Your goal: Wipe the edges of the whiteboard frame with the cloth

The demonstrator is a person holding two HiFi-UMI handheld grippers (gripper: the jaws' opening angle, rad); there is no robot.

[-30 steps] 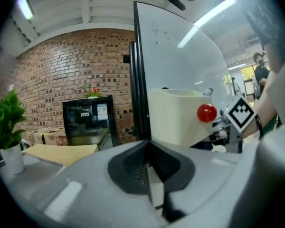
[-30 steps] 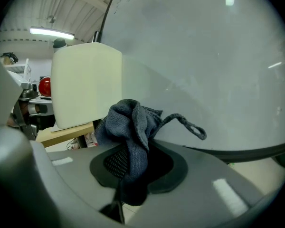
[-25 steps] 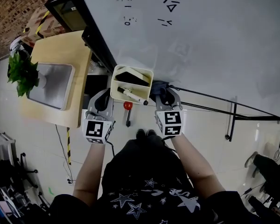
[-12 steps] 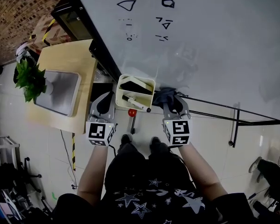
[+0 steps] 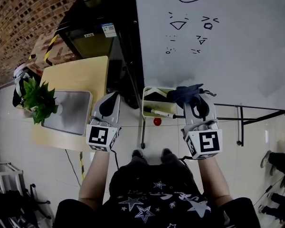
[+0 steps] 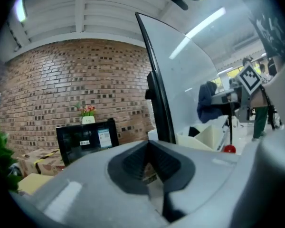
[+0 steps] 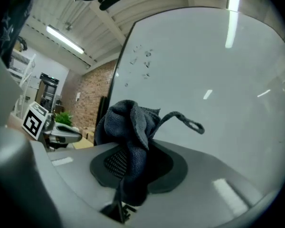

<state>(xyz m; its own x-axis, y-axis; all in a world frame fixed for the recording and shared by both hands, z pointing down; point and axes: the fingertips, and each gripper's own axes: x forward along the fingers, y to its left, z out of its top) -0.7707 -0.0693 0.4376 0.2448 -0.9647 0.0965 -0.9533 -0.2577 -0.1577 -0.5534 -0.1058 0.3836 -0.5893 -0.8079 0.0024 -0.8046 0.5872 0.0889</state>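
The whiteboard (image 5: 228, 42) fills the upper right of the head view, and its dark left frame edge (image 5: 138, 46) runs down the middle. My right gripper (image 5: 197, 102) is shut on the dark blue cloth (image 5: 187, 93), held at the board's lower edge just right of the cream marker tray (image 5: 152, 95). In the right gripper view the cloth (image 7: 128, 127) bunches up out of the jaws in front of the board (image 7: 204, 70). My left gripper (image 5: 109, 104) is shut and holds nothing, left of the tray. In the left gripper view the frame edge (image 6: 156, 89) rises just ahead of the left gripper (image 6: 149, 161).
A marker (image 5: 160, 112) lies in the tray, with a red knob (image 5: 156, 121) below it. A wooden table (image 5: 80, 77) with a grey slab (image 5: 69, 110) and a plant (image 5: 35, 99) stands left. A black cabinet (image 5: 99, 37) is behind it. Stand bars (image 5: 240, 125) run below the board.
The right gripper has carried the cloth to the right, from against the tray's right side to clear of it. The head view has swung, so the board's left edge now stands more upright.
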